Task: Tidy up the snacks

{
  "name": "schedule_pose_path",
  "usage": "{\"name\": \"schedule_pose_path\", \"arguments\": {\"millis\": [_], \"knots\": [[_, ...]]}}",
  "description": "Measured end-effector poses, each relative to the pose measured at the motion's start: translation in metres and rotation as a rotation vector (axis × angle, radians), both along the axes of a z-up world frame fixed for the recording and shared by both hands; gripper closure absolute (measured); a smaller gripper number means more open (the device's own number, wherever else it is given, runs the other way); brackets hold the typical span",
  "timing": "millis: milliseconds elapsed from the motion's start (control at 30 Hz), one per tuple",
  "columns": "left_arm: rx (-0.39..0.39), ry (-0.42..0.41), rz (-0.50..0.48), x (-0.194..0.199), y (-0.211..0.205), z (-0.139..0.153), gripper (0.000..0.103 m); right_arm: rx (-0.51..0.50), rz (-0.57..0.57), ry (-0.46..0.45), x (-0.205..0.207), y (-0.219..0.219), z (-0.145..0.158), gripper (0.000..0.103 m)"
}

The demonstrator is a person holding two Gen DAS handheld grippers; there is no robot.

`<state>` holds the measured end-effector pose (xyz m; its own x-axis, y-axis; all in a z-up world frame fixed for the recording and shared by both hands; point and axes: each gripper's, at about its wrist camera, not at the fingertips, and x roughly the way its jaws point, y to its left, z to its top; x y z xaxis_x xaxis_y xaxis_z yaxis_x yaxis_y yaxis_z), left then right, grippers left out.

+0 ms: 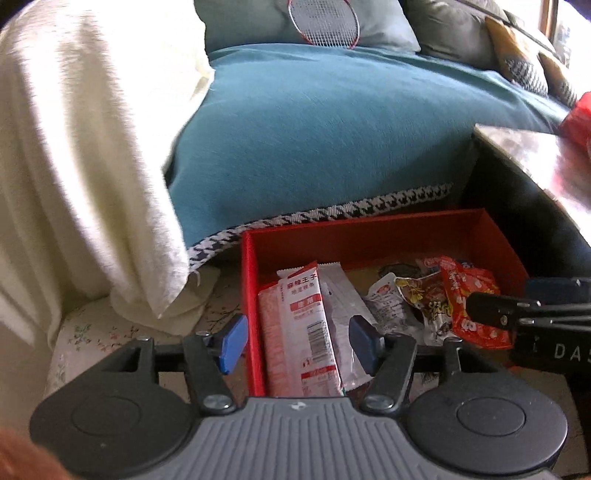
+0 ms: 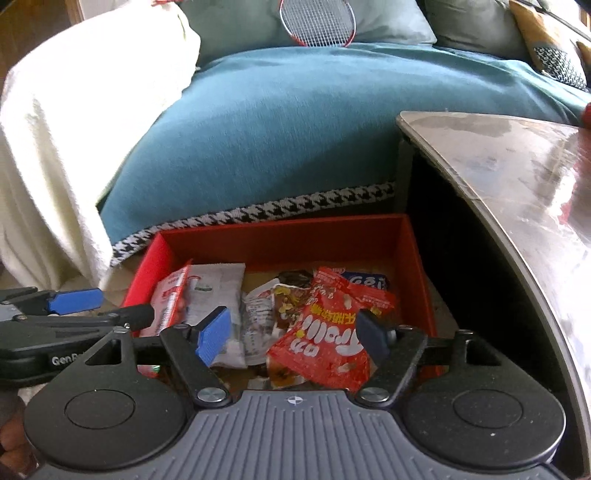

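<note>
Both grippers hover over the red box [image 2: 280,230]: left gripper [image 1: 297,341] spread wide, right gripper [image 2: 295,334] likewise, both empty.

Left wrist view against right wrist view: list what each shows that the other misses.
Only the left: floral cloth beside the red box.

Only the right: a dark blue packet at the box's back, and most of the tabletop.

Both: the box of snacks, the red gummy bag, teal sofa cover, racket, both grippers' open fingers.
</note>
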<state>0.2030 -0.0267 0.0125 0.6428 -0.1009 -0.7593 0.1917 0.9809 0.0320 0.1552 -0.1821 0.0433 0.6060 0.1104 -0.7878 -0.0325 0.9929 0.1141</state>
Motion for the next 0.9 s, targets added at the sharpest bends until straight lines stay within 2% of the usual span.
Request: {"name": "schedule_pose_path", "arguments": {"millis": [133, 300, 900], "knots": [[-0.022, -0.005, 0.026, -0.014, 0.011, 0.006, 0.043, -0.017, -0.004, -0.024, -0.012, 0.006, 0.006, 0.018], [-0.025, 0.006, 0.040, -0.031, 0.018, 0.006, 0.043, -0.040, -0.016, -0.008, -0.024, 0.012, 0.006, 0.017], [-0.013, 0.000, 0.027, -0.094, 0.020, 0.004, 0.042, 0.016, -0.017, 0.042, -0.079, 0.026, 0.005, 0.016]]}}
